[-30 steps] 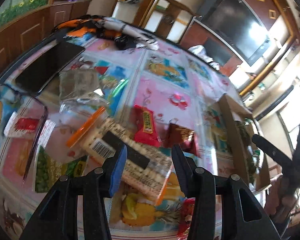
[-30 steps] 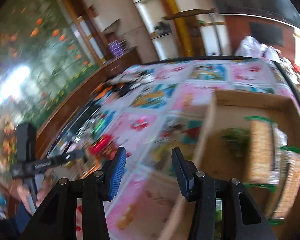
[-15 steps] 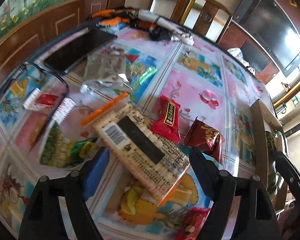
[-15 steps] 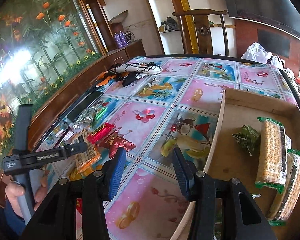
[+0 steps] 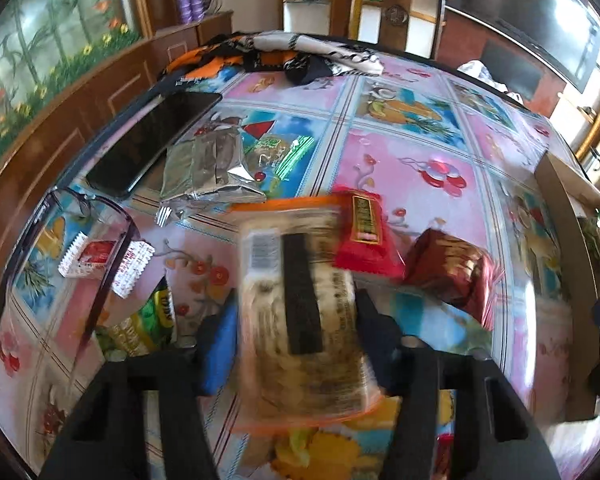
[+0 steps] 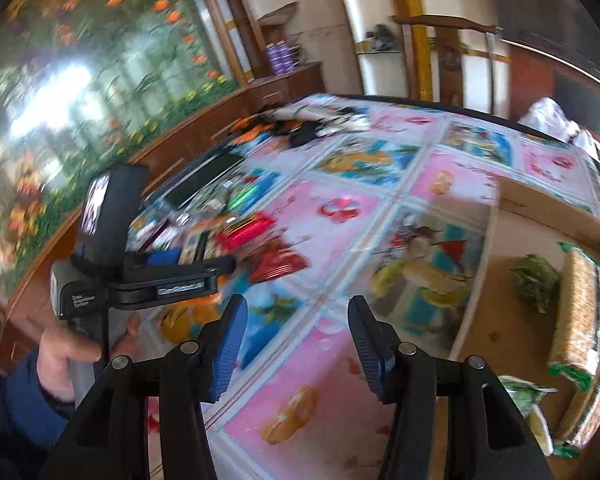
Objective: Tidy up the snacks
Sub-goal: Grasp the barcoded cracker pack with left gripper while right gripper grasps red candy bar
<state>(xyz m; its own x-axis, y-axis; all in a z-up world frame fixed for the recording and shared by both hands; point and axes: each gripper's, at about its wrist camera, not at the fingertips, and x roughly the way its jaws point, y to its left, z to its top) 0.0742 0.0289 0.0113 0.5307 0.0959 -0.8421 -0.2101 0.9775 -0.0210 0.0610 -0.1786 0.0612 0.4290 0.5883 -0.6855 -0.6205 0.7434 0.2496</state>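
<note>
A long cracker packet point(image 5: 300, 300) with orange ends lies lengthwise between the fingers of my left gripper point(image 5: 296, 340). The jaws are closing and both pads touch the packet's sides. Beside it on the table lie a red candy bar point(image 5: 366, 236) and a dark red packet point(image 5: 452, 276). A green snack packet point(image 5: 148, 324) lies left of the blue pad. My right gripper point(image 6: 298, 336) hovers over the tablecloth by the cardboard box point(image 6: 500, 280). Its jaws are opening with nothing between them. Cracker packets point(image 6: 580, 308) and a green packet point(image 6: 536, 284) lie in the box.
A silver packet point(image 5: 208, 168), a phone point(image 5: 152, 140), glasses point(image 5: 112, 248) and a small red-white sachet point(image 5: 96, 256) lie at the table's left. Crumpled cloth point(image 5: 292, 52) sits at the far edge. A hand point(image 6: 68, 352) holds the left gripper point(image 6: 204, 264).
The left jaws spread wide around the cracker packet, then closed onto it; the packet now lies in line with the fingers. The right gripper swung across the table and its jaws widened slightly.
</note>
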